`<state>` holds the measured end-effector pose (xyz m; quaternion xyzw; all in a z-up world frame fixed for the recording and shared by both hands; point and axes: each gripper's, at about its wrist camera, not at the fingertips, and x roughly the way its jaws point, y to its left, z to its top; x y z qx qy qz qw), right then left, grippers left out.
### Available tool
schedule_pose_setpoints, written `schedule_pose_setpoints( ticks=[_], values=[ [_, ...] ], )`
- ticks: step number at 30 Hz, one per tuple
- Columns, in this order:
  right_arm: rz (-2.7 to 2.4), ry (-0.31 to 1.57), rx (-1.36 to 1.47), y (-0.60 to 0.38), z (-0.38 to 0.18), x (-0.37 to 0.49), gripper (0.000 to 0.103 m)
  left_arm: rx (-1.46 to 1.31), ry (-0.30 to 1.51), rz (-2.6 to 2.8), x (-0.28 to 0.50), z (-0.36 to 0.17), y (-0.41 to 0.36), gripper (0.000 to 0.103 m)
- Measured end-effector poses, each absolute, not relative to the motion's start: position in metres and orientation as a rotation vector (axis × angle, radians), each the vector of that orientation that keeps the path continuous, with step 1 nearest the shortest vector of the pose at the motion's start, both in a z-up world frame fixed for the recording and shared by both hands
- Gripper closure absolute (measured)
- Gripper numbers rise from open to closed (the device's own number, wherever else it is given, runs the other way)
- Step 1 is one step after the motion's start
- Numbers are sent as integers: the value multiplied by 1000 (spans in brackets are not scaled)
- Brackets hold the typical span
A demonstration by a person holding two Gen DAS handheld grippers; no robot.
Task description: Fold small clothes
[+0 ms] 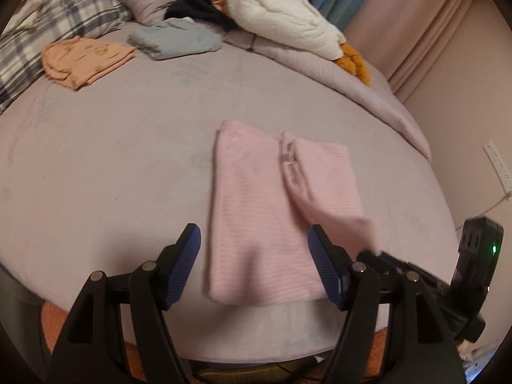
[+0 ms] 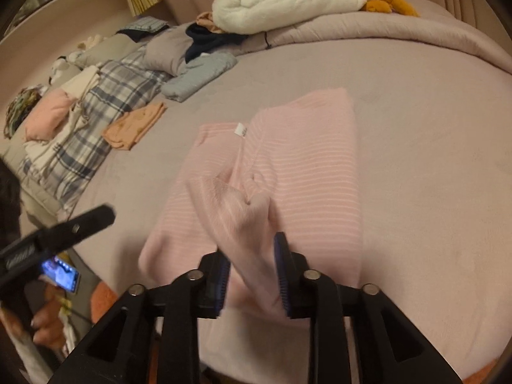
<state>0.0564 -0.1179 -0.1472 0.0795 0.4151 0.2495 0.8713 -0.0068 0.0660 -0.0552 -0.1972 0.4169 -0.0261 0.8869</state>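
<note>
Fingers point(image 1: 192, 249) of left gripper point(image 1: 256, 256) gape empty over soft, limp pink striped garment point(image 1: 256, 198); right gripper point(image 2: 252, 275) half-open round sleeve fold point(image 2: 252, 224), best lifted at corners.

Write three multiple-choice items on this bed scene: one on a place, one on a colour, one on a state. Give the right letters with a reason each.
1. Where does the folded peach printed garment lie?
A. beside the folded grey-blue garment, near the plaid pillow
B. on top of the white fleece garment
C. on the floor

2. What colour is the garment being folded at the near edge of the mauve bedsheet?
A. navy
B. pale pink with thin white stripes
C. mustard

3. How does the left gripper stand?
A. clamped on the plaid pillow
B. fully shut on nothing
C. open, pads apart over the cloth

Answers:
1 A: it sits on the sheet between pillow and grey-blue garment.
2 B: the pink striped garment lies there.
3 C: both blue pads stand clear, pressing nothing.
</note>
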Motion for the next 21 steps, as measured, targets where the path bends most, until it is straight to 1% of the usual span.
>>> schedule_pose_setpoints(
  ticks=[2,6,8,12,18,19,20,21],
  values=[
    [537,858,191,-125,-143,51,63,-429,861,-93,-1,-52,65,29],
    [495,831,197,-139,-140,41,62,-454,877,-186,19,-51,59,24],
    [446,822,213,-148,-143,40,59,-451,892,-238,31,-57,52,20],
    [340,867,257,-169,-161,48,59,-434,975,-292,62,-83,31,21],
    [295,872,303,-174,-169,55,59,-403,1074,-346,94,-119,-3,23],
    [288,874,310,-174,-170,57,59,-400,1080,-345,96,-122,-6,28],
    [281,877,313,-173,-171,58,59,-397,1080,-340,97,-125,-9,39],
    [276,880,314,-172,-172,60,59,-384,1077,-327,98,-126,-12,45]
  ],
)
